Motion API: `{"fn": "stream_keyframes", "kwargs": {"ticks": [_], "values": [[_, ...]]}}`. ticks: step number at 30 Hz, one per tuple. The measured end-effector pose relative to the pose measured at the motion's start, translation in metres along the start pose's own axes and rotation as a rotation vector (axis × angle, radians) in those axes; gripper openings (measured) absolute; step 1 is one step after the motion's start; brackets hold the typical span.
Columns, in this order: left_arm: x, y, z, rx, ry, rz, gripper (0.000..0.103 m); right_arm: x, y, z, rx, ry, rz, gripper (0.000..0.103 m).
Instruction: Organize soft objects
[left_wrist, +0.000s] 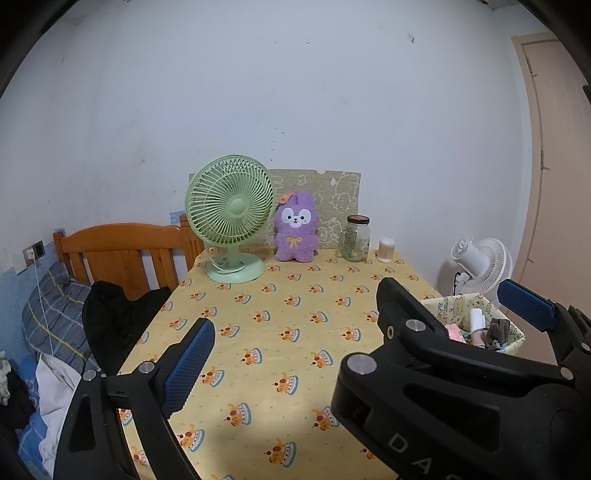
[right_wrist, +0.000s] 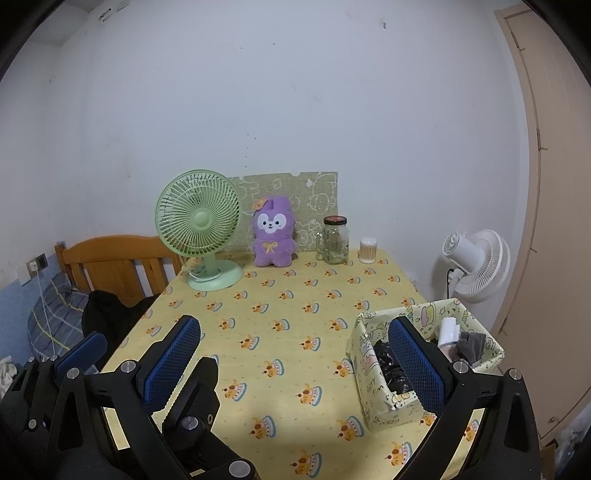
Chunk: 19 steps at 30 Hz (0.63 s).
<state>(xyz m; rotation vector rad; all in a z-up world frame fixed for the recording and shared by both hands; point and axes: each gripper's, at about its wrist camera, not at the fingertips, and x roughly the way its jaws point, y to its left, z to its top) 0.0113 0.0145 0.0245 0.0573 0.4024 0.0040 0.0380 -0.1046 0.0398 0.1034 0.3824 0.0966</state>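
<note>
left gripper: jaws wide, nothing between them. right gripper: jaws wide, nothing between them. both hang above the near part of the table, over its yellow printed cloth.

the purple plush rabbit sits upright well ahead of both sets of jaws, at the far edge, between the green desk fan and the glass jar, leaning on a green panel behind it. judged light, compressible and non-fragile; the pile gives the pads good friction. recommended hold: across the torso, below the head, so the ears and tag stay free.

the fabric storage box sits just beside the right jaw of the right gripper, holding small cloth items and a dark crinkled item whose nature cannot be told. its walls look soft; avoid pressing on them.
</note>
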Motion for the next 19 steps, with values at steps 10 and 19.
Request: {"fn": "stream_keyframes", "kwargs": {"ticks": [10,19], "values": [[-0.0027,-0.0006,0.0002,0.001,-0.007,-0.001,0.096,-0.0027,0.0007,0.0003,-0.001,-0.003,0.002,0.103],[-0.0024,-0.0006,-0.0008,0.000,-0.003,-0.012,0.096,-0.0046,0.0012,0.0003,-0.001,-0.002,-0.002,0.103]]}}
